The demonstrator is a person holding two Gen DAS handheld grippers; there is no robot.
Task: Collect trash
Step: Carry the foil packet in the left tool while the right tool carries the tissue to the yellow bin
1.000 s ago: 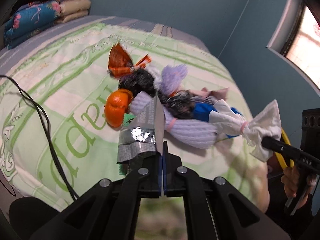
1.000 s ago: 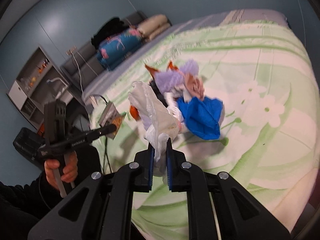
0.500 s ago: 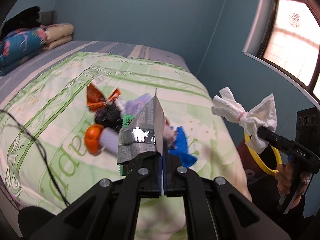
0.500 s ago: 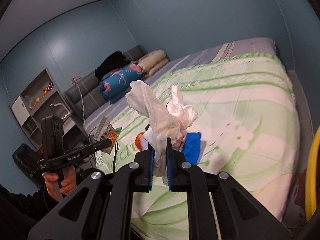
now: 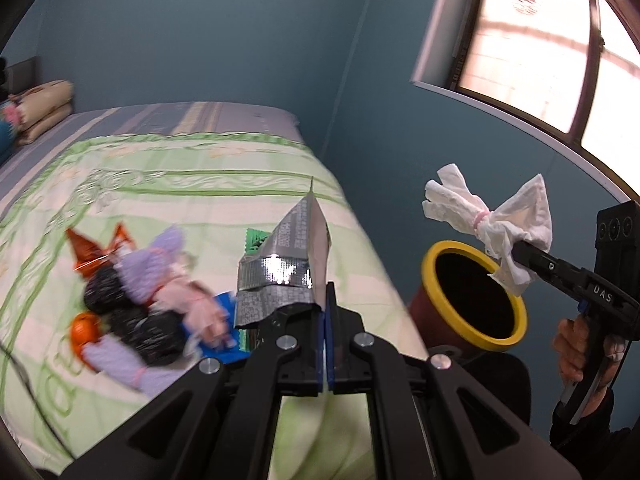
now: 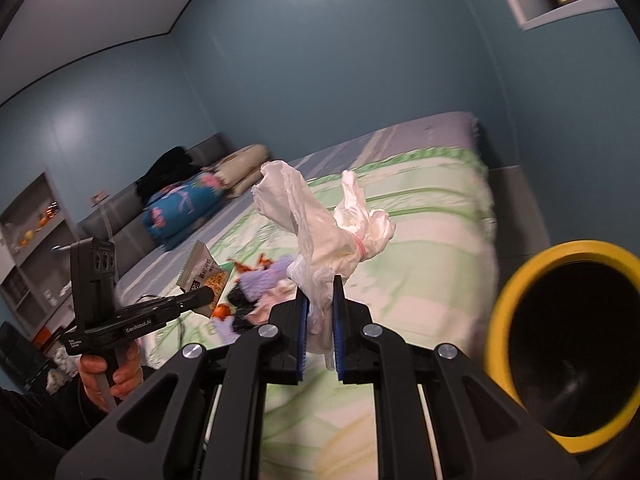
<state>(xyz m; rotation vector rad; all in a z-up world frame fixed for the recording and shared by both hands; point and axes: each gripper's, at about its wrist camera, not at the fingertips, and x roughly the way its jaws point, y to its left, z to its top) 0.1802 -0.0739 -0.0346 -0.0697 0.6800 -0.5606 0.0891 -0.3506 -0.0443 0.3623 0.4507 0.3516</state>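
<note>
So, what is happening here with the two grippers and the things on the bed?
A person is collecting trash with a gripper in each hand. The left gripper is shut on a silver snack wrapper. The right gripper is shut on a white tissue bundle tied with a pink band. Both pieces are held in the air near a yellow-rimmed bin beside the bed. More trash lies on the bedcover.

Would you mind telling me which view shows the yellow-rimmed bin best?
The left wrist view: the whole rim and part of the reddish wall of the bin show sharply. In the right wrist view the bin is blurred and cut off at the edge.
</note>
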